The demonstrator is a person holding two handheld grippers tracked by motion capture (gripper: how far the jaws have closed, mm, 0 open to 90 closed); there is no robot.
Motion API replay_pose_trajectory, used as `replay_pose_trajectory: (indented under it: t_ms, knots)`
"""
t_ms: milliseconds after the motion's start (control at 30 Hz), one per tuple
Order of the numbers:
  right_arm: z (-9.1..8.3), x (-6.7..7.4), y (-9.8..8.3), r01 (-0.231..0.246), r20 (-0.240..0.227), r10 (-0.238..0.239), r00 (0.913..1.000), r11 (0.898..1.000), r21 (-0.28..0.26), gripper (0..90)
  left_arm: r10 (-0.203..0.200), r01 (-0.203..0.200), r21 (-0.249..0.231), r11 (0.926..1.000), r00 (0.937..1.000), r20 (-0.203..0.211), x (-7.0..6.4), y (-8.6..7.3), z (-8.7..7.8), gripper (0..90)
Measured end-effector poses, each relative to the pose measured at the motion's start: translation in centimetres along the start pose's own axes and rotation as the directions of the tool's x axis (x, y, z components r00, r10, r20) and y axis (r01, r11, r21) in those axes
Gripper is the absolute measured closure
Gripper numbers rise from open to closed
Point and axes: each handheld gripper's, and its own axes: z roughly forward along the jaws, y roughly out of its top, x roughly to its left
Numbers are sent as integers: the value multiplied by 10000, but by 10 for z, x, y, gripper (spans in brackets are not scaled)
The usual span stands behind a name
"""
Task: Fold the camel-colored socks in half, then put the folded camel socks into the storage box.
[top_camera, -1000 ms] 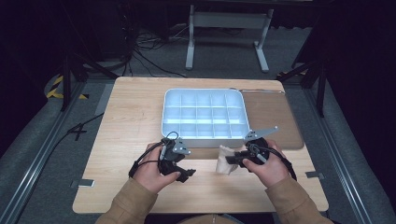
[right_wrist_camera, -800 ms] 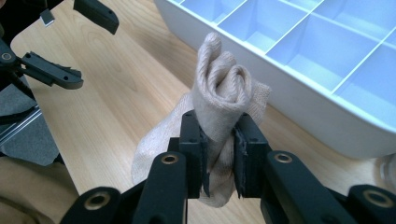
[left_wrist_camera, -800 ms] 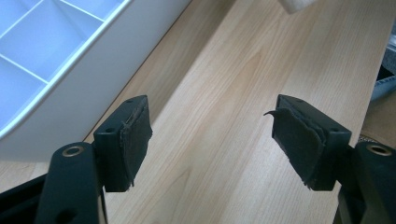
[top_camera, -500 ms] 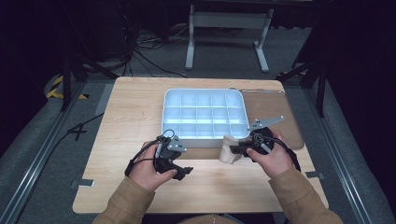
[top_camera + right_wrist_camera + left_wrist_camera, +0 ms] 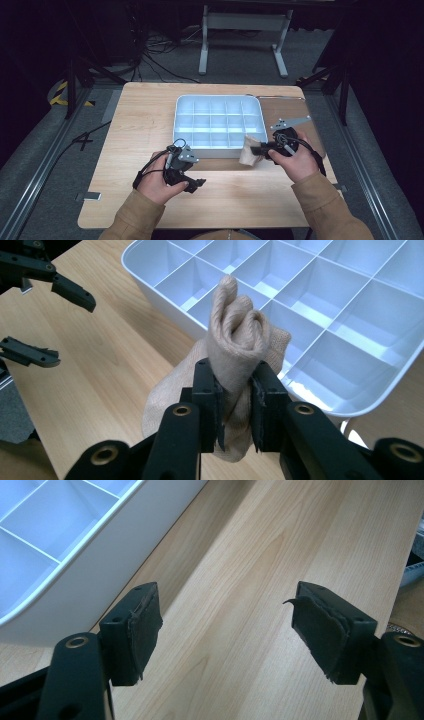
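Right gripper (image 5: 235, 405), clamped on a rolled beige sock (image 5: 240, 335), has carried it to the near rim of the divided tray (image 5: 218, 122), nearing deposit; left gripper (image 5: 227, 630) gapes empty.

White compartment tray (image 5: 218, 122) centred on wooden table (image 5: 135, 125); beige cloth (image 5: 247, 154) held by right gripper (image 5: 261, 148) at tray's near-right corner; left gripper (image 5: 199, 183) lowered over bare wood.

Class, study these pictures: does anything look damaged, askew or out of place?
Yes: the pads on the left gripper are torn, their edges frayed and peeling off the open jaws. The beige sock in the right gripper is merely bunched. The white tray sits square.
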Motion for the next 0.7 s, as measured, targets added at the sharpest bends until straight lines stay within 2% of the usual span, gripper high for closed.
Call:
replay_pose_trajectory:
  t_ms: [300, 700]
  knots:
    - [-4, -11, 6, -100, 260, 101, 9996, 9999, -45, 761, 34, -34, 34, 10000, 10000, -4, 1, 0, 1, 280]
    - [-4, -33, 12, -122, 926, 123, 9956, 9999, -12, 759, -2, 2, 98, 10000, 10000, 18, 2, 0, 2, 275]
